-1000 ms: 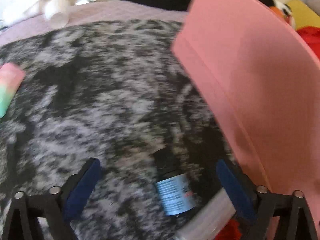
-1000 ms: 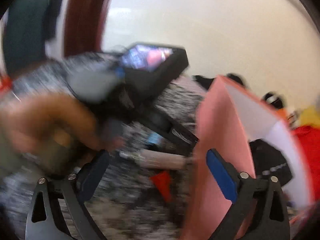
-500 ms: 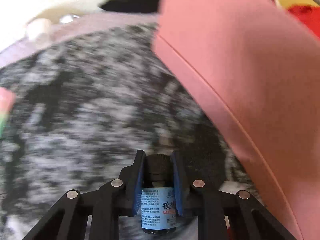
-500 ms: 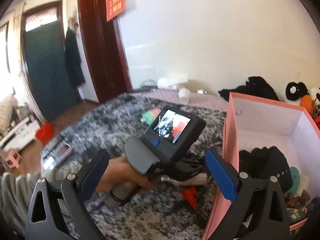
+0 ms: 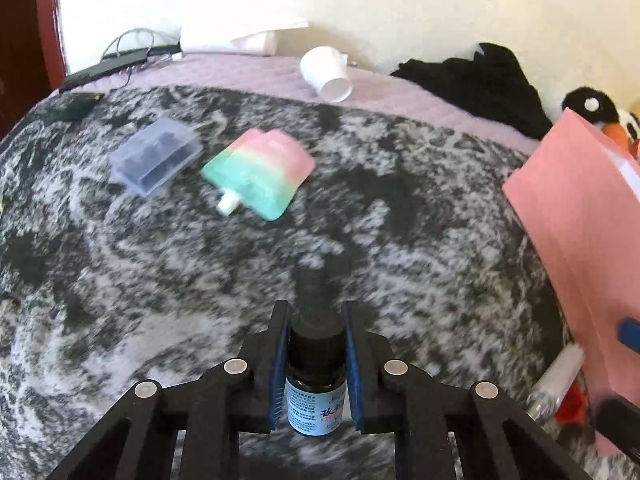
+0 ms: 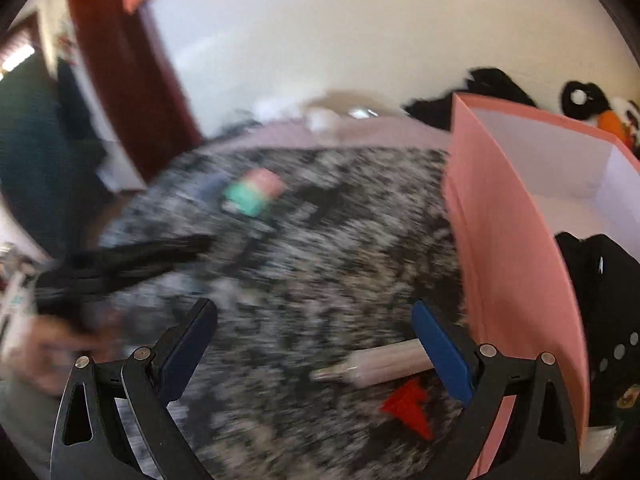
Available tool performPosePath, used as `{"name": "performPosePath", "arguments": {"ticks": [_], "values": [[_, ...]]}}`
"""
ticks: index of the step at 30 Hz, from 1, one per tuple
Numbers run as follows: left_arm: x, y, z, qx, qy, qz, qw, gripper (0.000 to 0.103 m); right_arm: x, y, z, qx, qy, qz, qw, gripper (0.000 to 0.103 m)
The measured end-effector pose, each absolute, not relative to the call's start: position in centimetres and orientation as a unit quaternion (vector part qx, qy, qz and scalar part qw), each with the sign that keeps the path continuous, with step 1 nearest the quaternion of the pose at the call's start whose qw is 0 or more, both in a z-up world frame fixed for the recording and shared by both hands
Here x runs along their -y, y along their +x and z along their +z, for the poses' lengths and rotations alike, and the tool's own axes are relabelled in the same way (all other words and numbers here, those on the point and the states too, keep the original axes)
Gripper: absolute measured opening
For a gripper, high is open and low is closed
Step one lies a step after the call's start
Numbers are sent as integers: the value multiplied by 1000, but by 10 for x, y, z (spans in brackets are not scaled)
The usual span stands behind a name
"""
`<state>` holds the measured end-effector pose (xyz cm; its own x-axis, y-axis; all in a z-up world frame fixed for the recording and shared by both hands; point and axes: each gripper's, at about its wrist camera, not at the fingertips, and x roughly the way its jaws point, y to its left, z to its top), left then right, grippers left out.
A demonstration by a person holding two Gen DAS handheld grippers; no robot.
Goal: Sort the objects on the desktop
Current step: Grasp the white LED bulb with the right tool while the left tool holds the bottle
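A small dark bottle (image 5: 316, 376) with a black cap and a pale blue label is clamped between the blue pads of the left tool (image 5: 316, 354), cap pointing away from the camera, above a black-and-white mottled blanket (image 5: 160, 280). Farther out on the blanket, well apart from the tool, a pouch (image 5: 260, 170) shaded pink to green with a white spout is seen lying flat, and just beside it, to its left, a translucent bluish plastic case (image 5: 156, 156). Beyond these, on a lilac cover (image 5: 248, 74), a white cup (image 5: 326, 74) is lying on its side. At the right edge the outer wall of a pink box (image 5: 580, 216) is seen, and at its foot a pale tube (image 5: 558, 380) and a red scrap (image 5: 570, 406).

The right tool (image 6: 316, 354) is spread wide with nothing between its pads. The same pale tube (image 6: 380, 366) lies on the blanket close to its right finger, touching the red scrap (image 6: 408, 408). The pink box (image 6: 508, 248) stands just to the right; its white interior is open and dark items (image 6: 600, 280) lie inside. This view is blurred; at its left a hand (image 6: 44, 356) is made out dimly.
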<state>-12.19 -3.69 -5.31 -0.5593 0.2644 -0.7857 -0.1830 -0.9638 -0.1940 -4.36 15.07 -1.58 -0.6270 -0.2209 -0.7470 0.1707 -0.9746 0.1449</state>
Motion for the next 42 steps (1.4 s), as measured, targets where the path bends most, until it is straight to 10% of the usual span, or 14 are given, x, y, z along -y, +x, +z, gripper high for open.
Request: {"name": "performPosePath", "arguments": {"ticks": [10, 13, 14, 15, 16, 38, 40, 42], "values": [[66, -111, -48, 52, -445, 887, 114, 19, -134, -76, -83, -84, 506, -858, 21, 101], [63, -108, -44, 54, -443, 887, 120, 19, -139, -73, -81, -72, 510, -857, 22, 80], [61, -107, -43, 54, -442, 887, 122, 19, -141, -73, -81, -68, 512, -856, 22, 56], [60, -107, -42, 54, -442, 887, 124, 19, -143, -72, -80, -64, 514, -855, 22, 9], [59, -106, -41, 55, -441, 887, 126, 19, -145, -71, -80, -59, 515, -855, 22, 0], [34, -77, -3, 51, -417, 895, 152, 20, -155, -20, 0, 68, 494, -861, 99, 0], [32, -75, -4, 50, -418, 894, 154, 20, -168, -26, -10, 120, 519, -843, 82, 16], [32, -75, -5, 50, -419, 894, 154, 20, -178, -33, -21, 134, 540, -829, 52, 76]]}}
